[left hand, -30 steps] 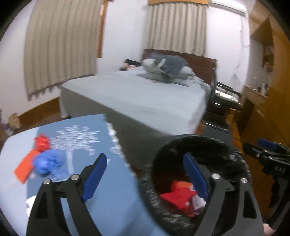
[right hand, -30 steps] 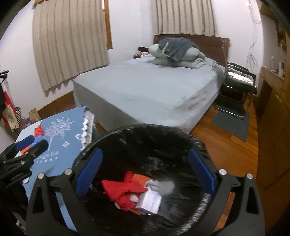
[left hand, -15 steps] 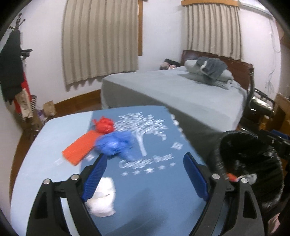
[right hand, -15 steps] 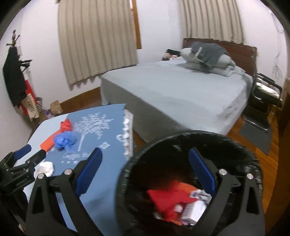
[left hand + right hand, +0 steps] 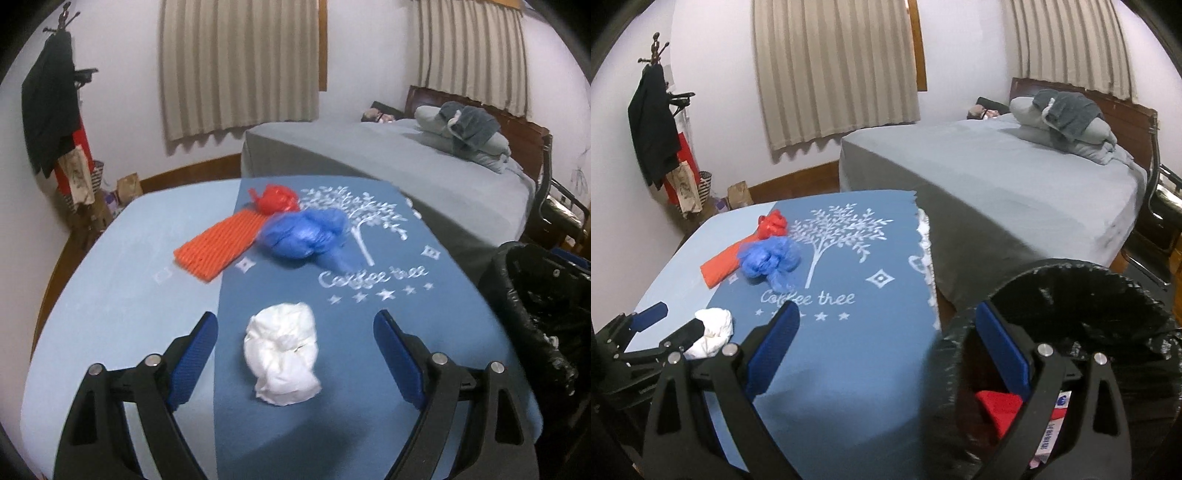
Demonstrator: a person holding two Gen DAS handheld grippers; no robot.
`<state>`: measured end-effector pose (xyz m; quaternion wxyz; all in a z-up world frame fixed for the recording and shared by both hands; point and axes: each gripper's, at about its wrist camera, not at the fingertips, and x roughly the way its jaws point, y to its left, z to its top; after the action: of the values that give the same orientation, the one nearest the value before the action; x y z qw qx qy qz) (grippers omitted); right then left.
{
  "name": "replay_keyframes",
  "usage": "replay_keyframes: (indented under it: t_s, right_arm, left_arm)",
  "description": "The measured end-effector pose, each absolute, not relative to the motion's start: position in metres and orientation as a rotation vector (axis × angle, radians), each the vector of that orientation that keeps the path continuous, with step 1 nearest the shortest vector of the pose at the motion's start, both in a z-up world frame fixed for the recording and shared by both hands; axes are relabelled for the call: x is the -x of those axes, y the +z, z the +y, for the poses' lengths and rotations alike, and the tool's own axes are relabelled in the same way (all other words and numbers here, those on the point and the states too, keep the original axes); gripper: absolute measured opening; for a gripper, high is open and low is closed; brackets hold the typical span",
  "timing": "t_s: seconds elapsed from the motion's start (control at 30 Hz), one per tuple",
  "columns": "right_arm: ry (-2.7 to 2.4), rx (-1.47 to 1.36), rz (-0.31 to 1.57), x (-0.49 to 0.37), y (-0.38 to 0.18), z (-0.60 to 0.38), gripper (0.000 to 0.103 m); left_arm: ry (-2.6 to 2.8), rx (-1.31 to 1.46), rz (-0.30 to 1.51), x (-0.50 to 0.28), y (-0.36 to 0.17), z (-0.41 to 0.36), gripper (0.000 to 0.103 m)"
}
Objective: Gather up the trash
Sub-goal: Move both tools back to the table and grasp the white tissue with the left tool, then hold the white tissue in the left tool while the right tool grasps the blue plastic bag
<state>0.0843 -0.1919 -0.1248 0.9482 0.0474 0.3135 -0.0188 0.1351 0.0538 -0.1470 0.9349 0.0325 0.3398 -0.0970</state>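
The white paper ball [image 5: 282, 352], likely soft and light, could be pinched across its middle by the wide-spread, empty left claw [image 5: 295, 339].

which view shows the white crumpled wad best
The left wrist view. The white wad lies whole and unblocked on the blue cloth, centred between the open left claw fingers. In the right wrist view it is small at the left edge, partly hidden behind the left claw.
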Motion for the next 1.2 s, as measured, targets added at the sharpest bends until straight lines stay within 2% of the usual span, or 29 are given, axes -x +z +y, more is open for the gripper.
replay_keyframes:
  t_s: [0.13, 0.23, 0.43, 0.6, 0.77, 1.2]
  right_arm:
    - [-0.030, -0.086, 0.651, -0.090, -0.131, -0.185, 0.093]
    - [-0.025, -0.080, 0.660, -0.093, -0.134, -0.182, 0.093]
    - [-0.016, -0.070, 0.675, -0.096, -0.139, -0.177, 0.093]
    - [-0.009, -0.063, 0.684, -0.099, -0.142, -0.172, 0.093]
    - [0.001, -0.062, 0.689, -0.106, -0.143, -0.165, 0.093]
    - [0.032, -0.088, 0.688, -0.145, -0.141, -0.146, 0.093]
  left_arm:
    - [-0.195, -0.043, 0.723, -0.140, -0.158, 0.059, 0.082]
    - [-0.202, -0.011, 0.754, -0.145, -0.166, 0.064, 0.075]
    - [-0.225, 0.000, 0.813, -0.147, -0.180, 0.063, 0.056]
    - [-0.218, 0.027, 0.810, -0.148, -0.179, 0.071, 0.032]
    - [-0.233, 0.010, 0.777, -0.147, -0.169, 0.070, 0.027]
    - [-0.196, 0.018, 0.706, -0.173, -0.143, 0.085, 0.026]
